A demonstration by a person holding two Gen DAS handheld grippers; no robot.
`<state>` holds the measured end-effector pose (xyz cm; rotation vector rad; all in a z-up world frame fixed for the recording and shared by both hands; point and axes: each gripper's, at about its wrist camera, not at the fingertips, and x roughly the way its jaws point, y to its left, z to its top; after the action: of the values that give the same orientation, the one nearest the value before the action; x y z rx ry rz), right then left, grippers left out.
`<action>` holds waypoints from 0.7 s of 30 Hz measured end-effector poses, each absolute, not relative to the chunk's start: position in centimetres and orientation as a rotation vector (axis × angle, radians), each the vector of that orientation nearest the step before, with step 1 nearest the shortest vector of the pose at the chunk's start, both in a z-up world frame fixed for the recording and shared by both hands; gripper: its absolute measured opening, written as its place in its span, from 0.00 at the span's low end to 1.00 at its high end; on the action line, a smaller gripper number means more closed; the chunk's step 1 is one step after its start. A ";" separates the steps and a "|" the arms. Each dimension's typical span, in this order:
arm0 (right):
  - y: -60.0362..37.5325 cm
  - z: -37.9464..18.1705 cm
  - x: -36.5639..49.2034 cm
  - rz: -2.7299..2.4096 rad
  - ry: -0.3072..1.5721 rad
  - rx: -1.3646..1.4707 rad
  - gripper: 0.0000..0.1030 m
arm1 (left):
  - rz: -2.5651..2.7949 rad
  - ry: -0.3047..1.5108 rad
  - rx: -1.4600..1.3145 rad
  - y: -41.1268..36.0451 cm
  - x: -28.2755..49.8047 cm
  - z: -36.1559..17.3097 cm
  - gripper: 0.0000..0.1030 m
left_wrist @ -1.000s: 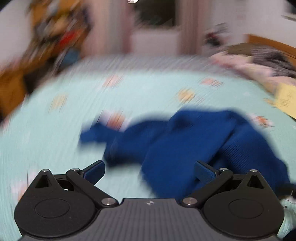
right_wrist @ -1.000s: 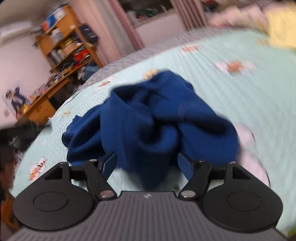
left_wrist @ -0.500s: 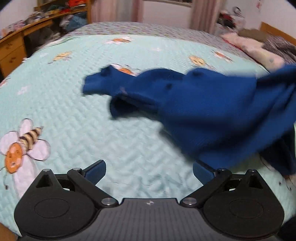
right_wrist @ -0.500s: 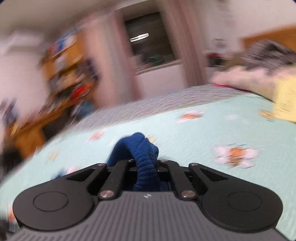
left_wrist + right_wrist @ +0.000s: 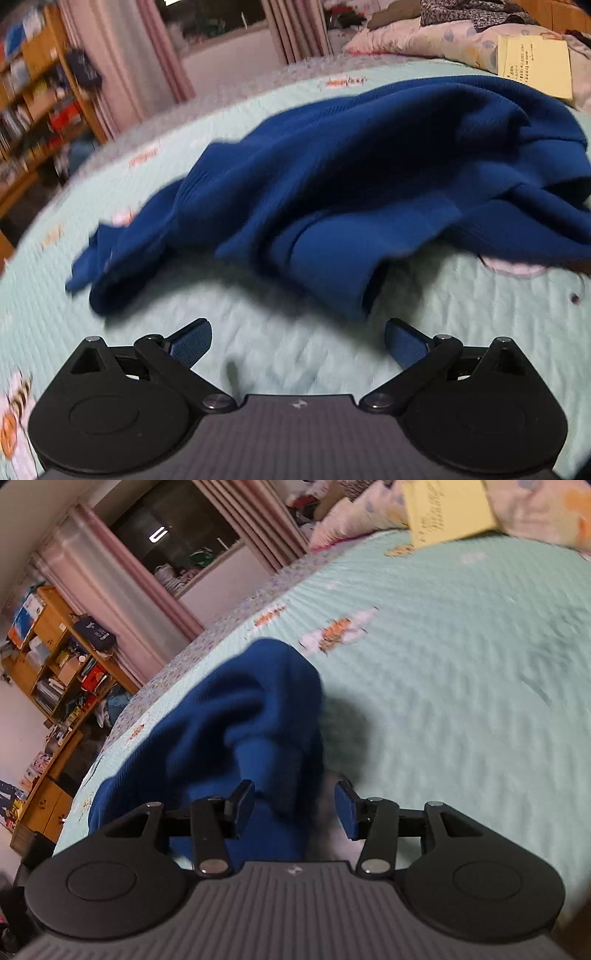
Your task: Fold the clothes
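A dark blue knit sweater (image 5: 351, 177) lies crumpled on the mint green quilted bedspread (image 5: 480, 295), a sleeve cuff pointing at my left gripper (image 5: 298, 332). That gripper hovers open just short of the cuff, nothing between its fingers. In the right wrist view a bunched fold of the sweater (image 5: 240, 716) runs between the fingers of my right gripper (image 5: 294, 797). Its jaws are opening: the cloth lies close to the left pad, and the right pad stands apart from it.
A yellow sheet of paper (image 5: 535, 66) rests on pillows (image 5: 424, 40) at the head of the bed. Wooden shelves (image 5: 55, 664) packed with things and pink curtains (image 5: 147, 55) stand beyond the far edge. Bare bedspread (image 5: 461, 664) stretches right of the sweater.
My right gripper, open a second ago, closed on a sweater fold half a second ago, and its jaws now stand apart. My left gripper has dropped closer to the sweater. Both views have rolled.
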<state>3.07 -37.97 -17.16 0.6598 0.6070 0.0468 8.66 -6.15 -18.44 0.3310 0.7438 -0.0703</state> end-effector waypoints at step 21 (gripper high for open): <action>-30.7 -16.5 2.5 0.111 0.764 0.450 0.56 | -0.028 0.116 -0.016 1.4 -1.0 -3.8 0.00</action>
<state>2.50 -30.67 -16.46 0.4496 0.7642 0.1115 -1.03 1.41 -3.84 -0.0163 0.1161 -0.0282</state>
